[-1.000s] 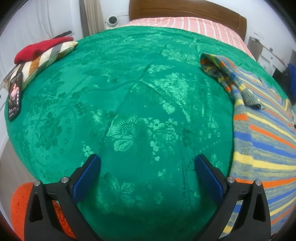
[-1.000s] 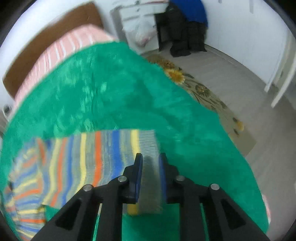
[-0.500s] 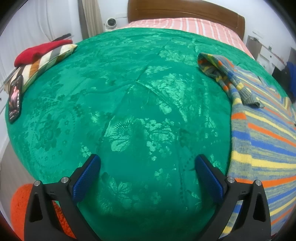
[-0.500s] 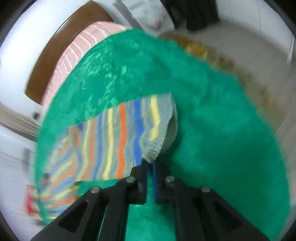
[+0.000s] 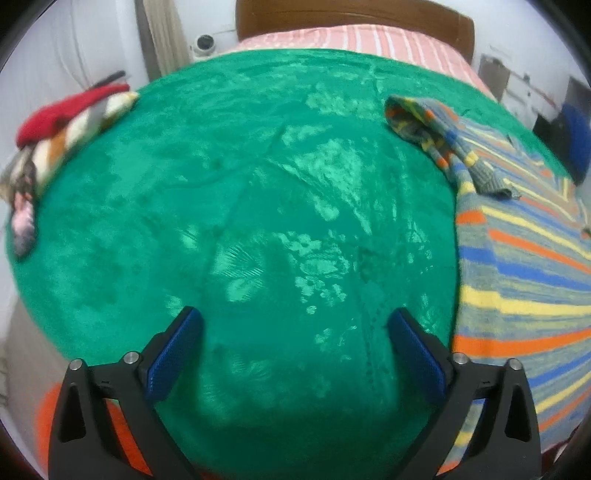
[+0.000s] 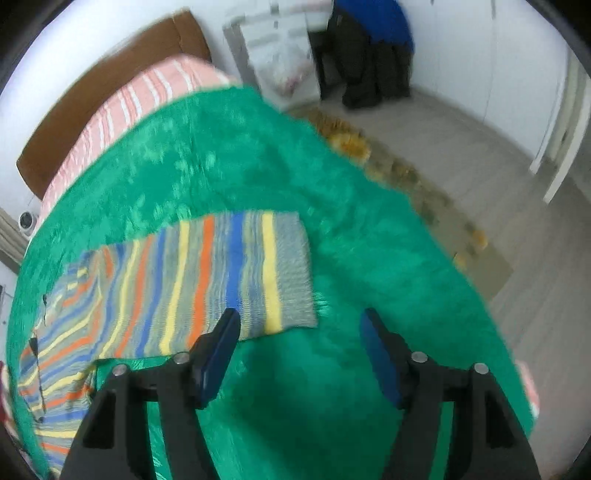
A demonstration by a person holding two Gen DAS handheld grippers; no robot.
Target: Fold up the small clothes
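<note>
Striped sweater in grey, blue, yellow and orange lies spread on the green bedspread, in the right wrist view reaching from the left edge of the frame toward the middle, with one sleeve stretched out flat and its grey cuff end lying just ahead of the right gripper. That gripper hovers low over the bedspread with its blue-padded fingers spread wide and nothing between them; the left finger overlaps the near edge of the sleeve in the picture, though whether it touches the knit cannot be told.

In the left wrist view the sweater fills the right side of the frame, its body lying flat while the other sleeve sits bunched and folded over at the far right of the bedspread. The left gripper is also spread wide, holding nothing, over bare green fabric just left of the sweater's edge.

At the far left edge of the bed lies a small pile: a red garment on top of a cloth with white, orange and dark stripes. Beyond the green cover shows a pink-and-white striped sheet and a brown wooden headboard.
</note>
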